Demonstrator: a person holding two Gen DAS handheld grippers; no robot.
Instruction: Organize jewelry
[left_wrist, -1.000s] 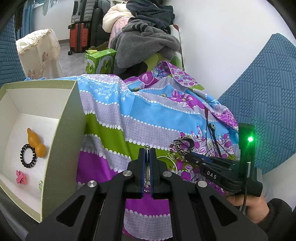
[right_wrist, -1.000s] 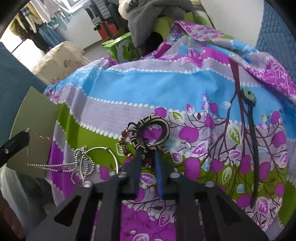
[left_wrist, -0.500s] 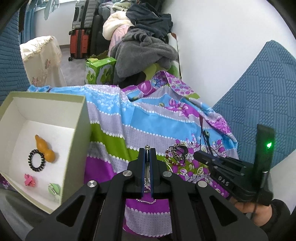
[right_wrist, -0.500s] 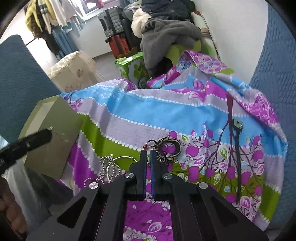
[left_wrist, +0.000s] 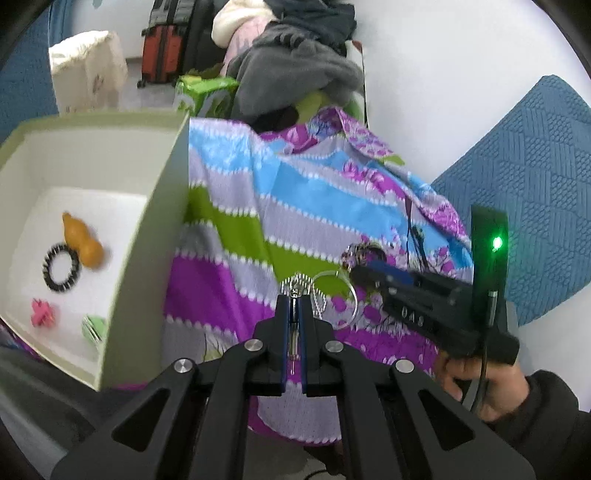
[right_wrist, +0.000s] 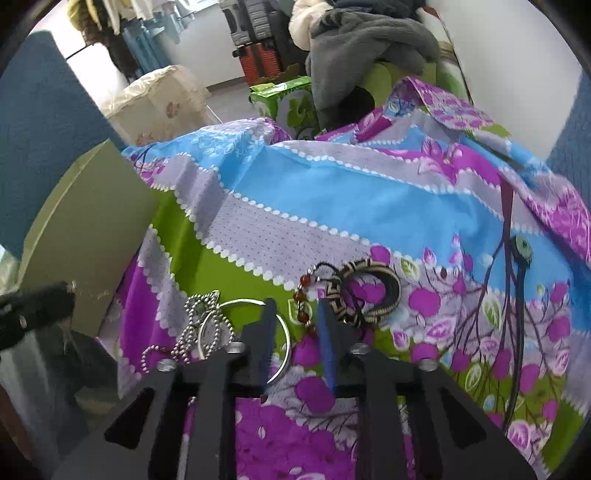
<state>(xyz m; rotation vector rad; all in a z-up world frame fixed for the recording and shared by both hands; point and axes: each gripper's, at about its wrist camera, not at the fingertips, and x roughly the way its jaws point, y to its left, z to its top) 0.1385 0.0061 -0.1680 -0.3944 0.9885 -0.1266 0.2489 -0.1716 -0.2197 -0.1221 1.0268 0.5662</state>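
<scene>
My left gripper (left_wrist: 294, 297) is shut on a thin metal piece of jewelry, just right of the green box (left_wrist: 147, 229). The box holds an orange gourd charm (left_wrist: 83, 245), a black hair tie (left_wrist: 61, 267), a pink clip (left_wrist: 42, 312) and a green clip (left_wrist: 92, 328). My right gripper (right_wrist: 295, 306) is open above the floral cloth (right_wrist: 332, 192), near a red bead bracelet (right_wrist: 304, 299) and a black-and-cream woven bangle (right_wrist: 369, 291). A silver bead chain (right_wrist: 195, 325) and a silver hoop (right_wrist: 251, 332) lie to its left.
A long dark hair stick (right_wrist: 521, 295) lies on the cloth at the right. Blue cushions (left_wrist: 535, 177) flank the cloth. Clothes (right_wrist: 369, 40), suitcases (left_wrist: 162, 44) and a green carton (right_wrist: 284, 96) stand behind.
My right gripper has opened over the bracelet and bangle. My left gripper, still shut on the metal piece, has moved toward the box, which now looms larger.
</scene>
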